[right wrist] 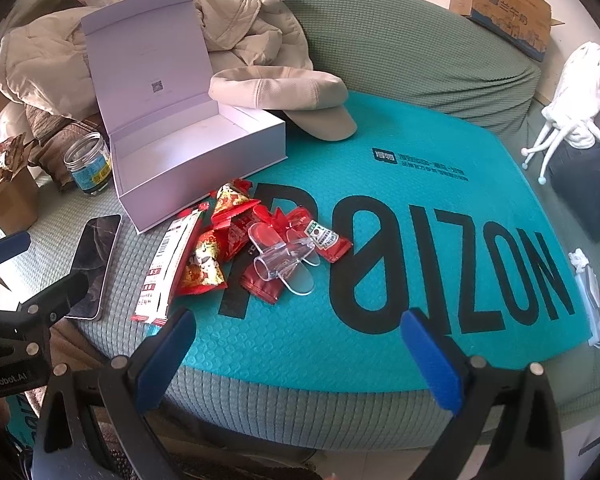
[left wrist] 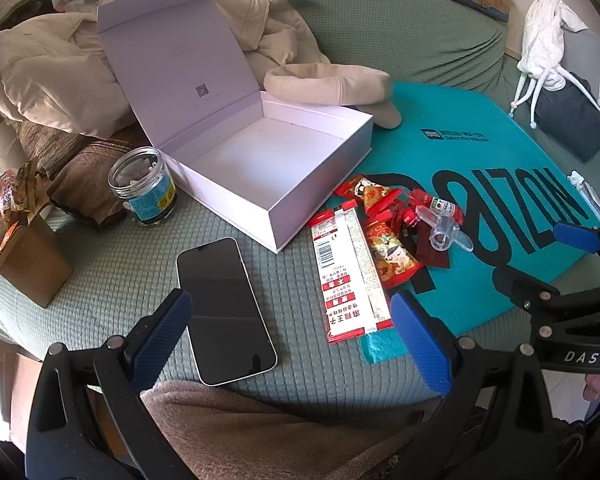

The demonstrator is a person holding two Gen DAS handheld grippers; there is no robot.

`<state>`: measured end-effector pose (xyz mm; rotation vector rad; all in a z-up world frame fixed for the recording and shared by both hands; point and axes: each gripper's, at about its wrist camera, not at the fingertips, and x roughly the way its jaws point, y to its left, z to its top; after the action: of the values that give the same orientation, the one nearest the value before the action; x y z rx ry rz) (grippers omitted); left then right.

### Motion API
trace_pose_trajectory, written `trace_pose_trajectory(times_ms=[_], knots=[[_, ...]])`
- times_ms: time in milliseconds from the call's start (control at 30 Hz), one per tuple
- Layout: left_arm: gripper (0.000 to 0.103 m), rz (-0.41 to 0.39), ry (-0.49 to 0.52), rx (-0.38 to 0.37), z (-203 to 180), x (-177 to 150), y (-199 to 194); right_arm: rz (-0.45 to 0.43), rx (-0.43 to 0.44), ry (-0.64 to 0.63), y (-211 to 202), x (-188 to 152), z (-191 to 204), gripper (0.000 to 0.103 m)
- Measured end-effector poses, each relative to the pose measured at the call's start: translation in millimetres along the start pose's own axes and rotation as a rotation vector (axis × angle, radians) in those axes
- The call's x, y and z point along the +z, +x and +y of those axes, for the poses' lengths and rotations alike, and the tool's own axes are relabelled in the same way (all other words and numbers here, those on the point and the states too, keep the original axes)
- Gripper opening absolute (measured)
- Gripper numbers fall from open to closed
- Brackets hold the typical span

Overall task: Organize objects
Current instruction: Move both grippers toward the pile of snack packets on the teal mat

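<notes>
An open white box with its lid tipped back lies on the green sofa cover. To its right a pile of red snack packets and a clear plastic piece rest on a teal mailer bag. A long red-and-white packet lies beside a black phone. My left gripper hovers open near the phone and long packet. My right gripper hovers open over the bag's near edge. Neither holds anything.
A clear jar and a small cardboard box stand left of the white box. A beige cap and a beige coat lie behind it. A carton sits at the back right, with dark folded clothing nearby.
</notes>
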<state>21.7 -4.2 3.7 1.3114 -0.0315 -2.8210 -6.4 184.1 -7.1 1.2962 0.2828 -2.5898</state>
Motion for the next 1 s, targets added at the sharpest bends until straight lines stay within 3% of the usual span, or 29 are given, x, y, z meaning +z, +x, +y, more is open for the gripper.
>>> trace_pose_trajectory(times_ms=[1000], knots=[[0.100, 0.054, -0.037, -0.011, -5, 7, 19, -0.017, 0.047, -0.040, 13, 11, -6, 0.103]])
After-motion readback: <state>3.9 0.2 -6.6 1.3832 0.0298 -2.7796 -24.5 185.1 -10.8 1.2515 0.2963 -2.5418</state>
